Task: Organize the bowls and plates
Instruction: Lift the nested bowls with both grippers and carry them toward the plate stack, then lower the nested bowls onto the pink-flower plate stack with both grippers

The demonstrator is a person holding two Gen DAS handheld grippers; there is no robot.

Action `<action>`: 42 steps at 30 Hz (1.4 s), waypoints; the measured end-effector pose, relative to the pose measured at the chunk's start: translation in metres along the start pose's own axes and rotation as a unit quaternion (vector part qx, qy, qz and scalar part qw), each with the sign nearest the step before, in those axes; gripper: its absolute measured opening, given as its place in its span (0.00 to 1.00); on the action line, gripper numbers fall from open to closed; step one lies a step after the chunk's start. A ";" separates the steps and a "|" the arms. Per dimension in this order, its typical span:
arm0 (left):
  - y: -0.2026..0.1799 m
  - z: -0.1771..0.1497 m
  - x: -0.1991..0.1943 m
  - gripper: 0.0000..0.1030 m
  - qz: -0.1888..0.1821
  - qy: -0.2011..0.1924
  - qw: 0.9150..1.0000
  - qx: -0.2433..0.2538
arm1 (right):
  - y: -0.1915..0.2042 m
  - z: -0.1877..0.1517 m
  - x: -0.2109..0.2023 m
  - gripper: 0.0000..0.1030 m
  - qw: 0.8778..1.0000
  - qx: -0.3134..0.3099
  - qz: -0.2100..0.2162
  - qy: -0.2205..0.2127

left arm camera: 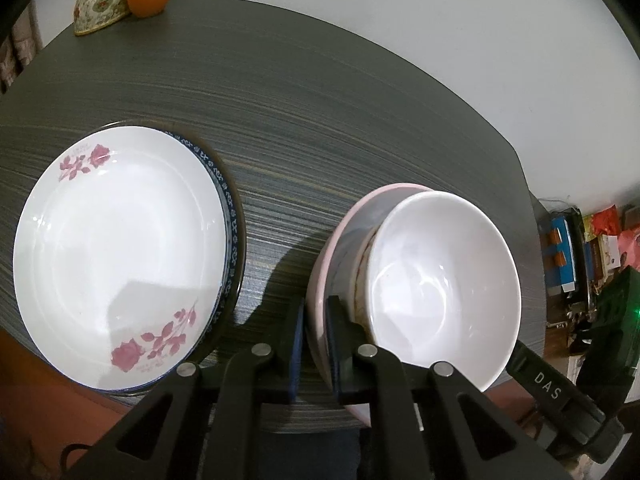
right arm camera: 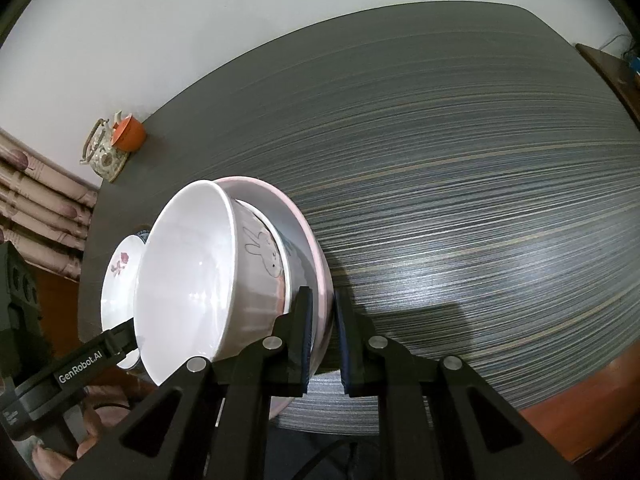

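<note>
Two jaws pinching pink bowl (left arm camera: pixel 320 276) rim, opposite sides

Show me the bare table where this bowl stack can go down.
Free: the striped table right of the pink bowl, and the stretch behind the rose plate toward the teapot. Crowded: the near edge, plates, bowls and both tongs.

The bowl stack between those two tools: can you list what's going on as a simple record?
top bowl: white bowl, nested in the stack
bottom bowl: pink bowl, rim pinched on both sides
left tool: shut on pink bowl's rim
right tool: straddles the opposite rim
plates: rose plate atop blue-rimmed plate
surface: striped table
</note>
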State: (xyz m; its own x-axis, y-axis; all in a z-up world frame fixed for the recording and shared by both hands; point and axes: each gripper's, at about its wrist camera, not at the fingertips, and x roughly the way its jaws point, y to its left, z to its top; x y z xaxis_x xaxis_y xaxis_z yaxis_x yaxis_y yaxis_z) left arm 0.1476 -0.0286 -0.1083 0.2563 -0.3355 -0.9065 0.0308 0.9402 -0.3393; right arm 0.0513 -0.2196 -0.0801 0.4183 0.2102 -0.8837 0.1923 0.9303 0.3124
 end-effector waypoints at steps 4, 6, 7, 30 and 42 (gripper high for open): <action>-0.001 0.000 -0.001 0.09 0.001 -0.002 1.000 0.001 | 0.002 0.001 0.000 0.13 1.000 0.000 0.001 -0.002; -0.001 -0.001 -0.001 0.09 0.001 -0.002 1.000 0.001 | 0.001 -0.001 0.001 0.13 1.000 0.002 0.001 -0.002; -0.001 -0.001 -0.001 0.09 0.001 -0.003 1.000 0.002 | 0.002 -0.001 0.001 0.13 1.000 0.001 0.001 -0.002; 0.006 -0.004 -0.030 0.09 0.005 -0.036 0.999 -0.016 | 0.026 0.008 -0.014 0.13 0.999 -0.026 0.010 -0.021; 0.034 0.002 -0.081 0.09 0.033 -0.104 0.992 -0.060 | 0.084 0.017 -0.022 0.13 0.995 -0.083 0.042 -0.028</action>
State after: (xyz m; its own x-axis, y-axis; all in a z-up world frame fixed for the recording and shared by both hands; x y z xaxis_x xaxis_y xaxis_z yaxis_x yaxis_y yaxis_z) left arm 0.1297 0.0304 -0.0459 0.4479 -0.2422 -0.8607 -0.1054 0.9416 -0.3198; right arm 0.0738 -0.1514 -0.0286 0.4765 0.2760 -0.8347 0.0071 0.9482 0.3176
